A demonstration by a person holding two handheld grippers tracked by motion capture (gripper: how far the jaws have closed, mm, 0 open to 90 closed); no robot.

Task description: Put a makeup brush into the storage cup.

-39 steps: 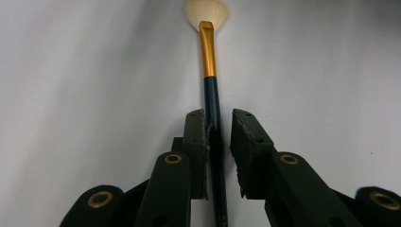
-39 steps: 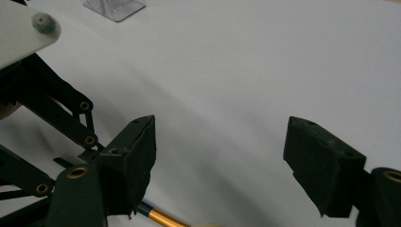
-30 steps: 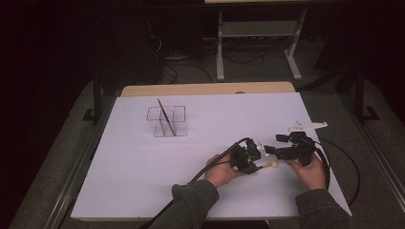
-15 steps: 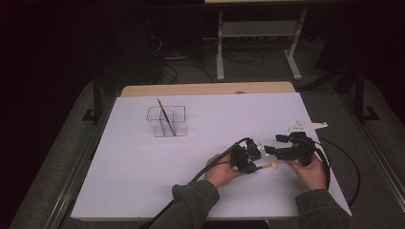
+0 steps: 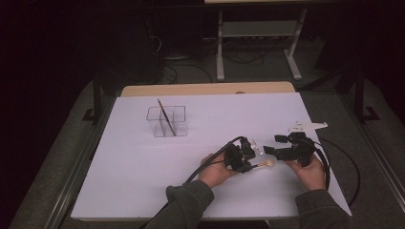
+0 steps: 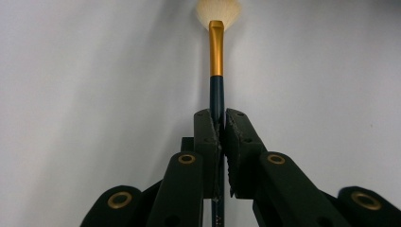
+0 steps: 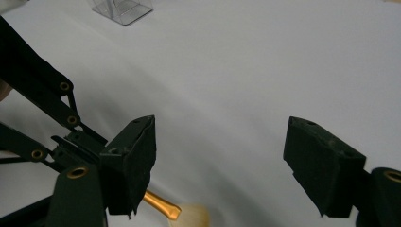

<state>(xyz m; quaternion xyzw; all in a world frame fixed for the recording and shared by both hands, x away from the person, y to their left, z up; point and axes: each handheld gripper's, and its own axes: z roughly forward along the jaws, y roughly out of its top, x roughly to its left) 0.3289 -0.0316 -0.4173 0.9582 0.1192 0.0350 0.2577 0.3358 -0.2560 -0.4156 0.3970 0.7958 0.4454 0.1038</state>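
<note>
High view: the left gripper (image 5: 248, 157), lower centre of the frame, pinches a brush (image 5: 264, 164) whose pale bristle tip pokes out to its right; the handle is hidden by the gripper body. The right gripper (image 5: 273, 150), lower right, sits just beside it, and its jaw gap is hard to make out here. A clear box (image 5: 167, 121) stands at upper left on the white table (image 5: 119, 181), with a thin stick (image 5: 164, 117) leaning in it.

Left gripper view: the jaws are pressed together on the dark handle; gold collar and bristles run up to the top edge, where the bristles are cut off.

Right gripper view: the jaws stand spread wide with nothing between them. The brush tip shows at the bottom edge, partly hidden behind the left-hand jaw. The box is cropped at the top left.
</note>
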